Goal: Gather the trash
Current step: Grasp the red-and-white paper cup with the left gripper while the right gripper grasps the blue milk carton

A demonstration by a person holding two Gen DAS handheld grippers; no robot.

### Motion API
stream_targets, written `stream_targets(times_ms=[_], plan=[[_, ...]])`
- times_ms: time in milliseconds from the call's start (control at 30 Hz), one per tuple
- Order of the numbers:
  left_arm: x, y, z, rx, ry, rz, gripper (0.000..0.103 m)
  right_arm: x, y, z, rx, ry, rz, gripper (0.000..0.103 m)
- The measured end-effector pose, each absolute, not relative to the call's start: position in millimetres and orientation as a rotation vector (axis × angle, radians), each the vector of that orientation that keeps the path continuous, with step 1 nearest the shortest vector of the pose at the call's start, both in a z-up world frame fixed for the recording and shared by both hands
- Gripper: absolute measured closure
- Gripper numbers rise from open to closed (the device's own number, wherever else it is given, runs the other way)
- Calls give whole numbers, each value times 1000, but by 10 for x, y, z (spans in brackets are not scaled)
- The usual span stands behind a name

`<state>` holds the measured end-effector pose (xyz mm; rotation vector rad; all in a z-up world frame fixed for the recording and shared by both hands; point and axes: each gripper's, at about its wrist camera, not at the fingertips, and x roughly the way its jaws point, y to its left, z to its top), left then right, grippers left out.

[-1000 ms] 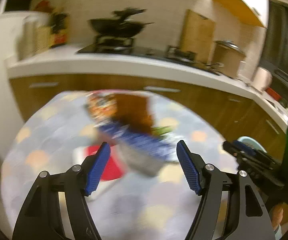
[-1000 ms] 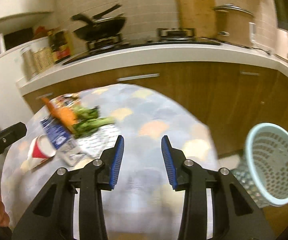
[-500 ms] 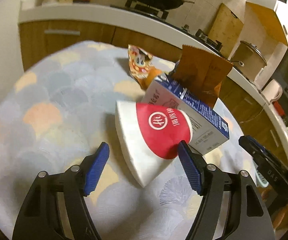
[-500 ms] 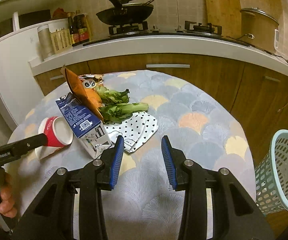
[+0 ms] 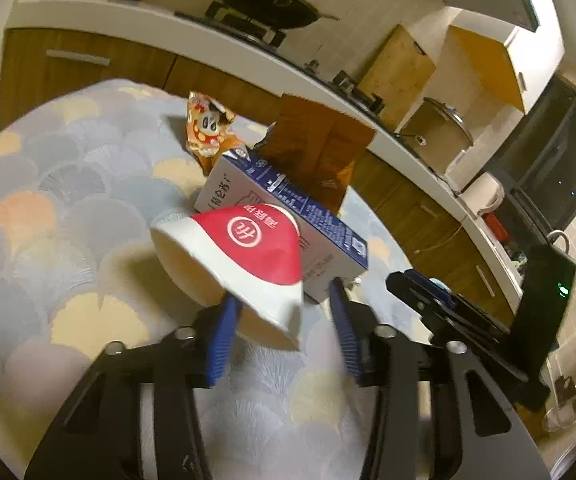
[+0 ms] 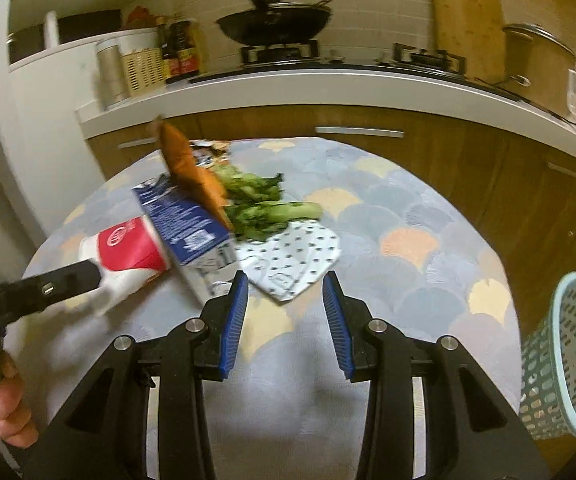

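the bench point(image 5: 68, 184) fills the frame's lower left; the paper cup point(image 5: 244, 256) lies at centre, long axis toward upper left, base between the spread fingers of the left gripper point(image 5: 286, 322), clearly nearer. the right gripper point(image 6: 286, 316), fingers spread, holds nothing.

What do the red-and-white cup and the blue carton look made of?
Red-and-white cup: likely thin paper, matte; its wall looks squashed out of round. Blue carton: probably coated paperboard with a slight sheen, given sharp folded edges and printed panels.
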<state>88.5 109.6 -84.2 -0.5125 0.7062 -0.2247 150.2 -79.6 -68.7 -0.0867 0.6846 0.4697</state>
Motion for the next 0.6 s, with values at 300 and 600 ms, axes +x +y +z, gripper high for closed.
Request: stream_targets(times_ms=[300, 600], plan=[[1016, 1084, -968, -534, 733, -208, 101, 1601, -574, -589, -115, 717, 575, 59], [728, 1359, -776, -547, 636, -139, 101, 1849, -284, -685, -144, 781, 636, 47]])
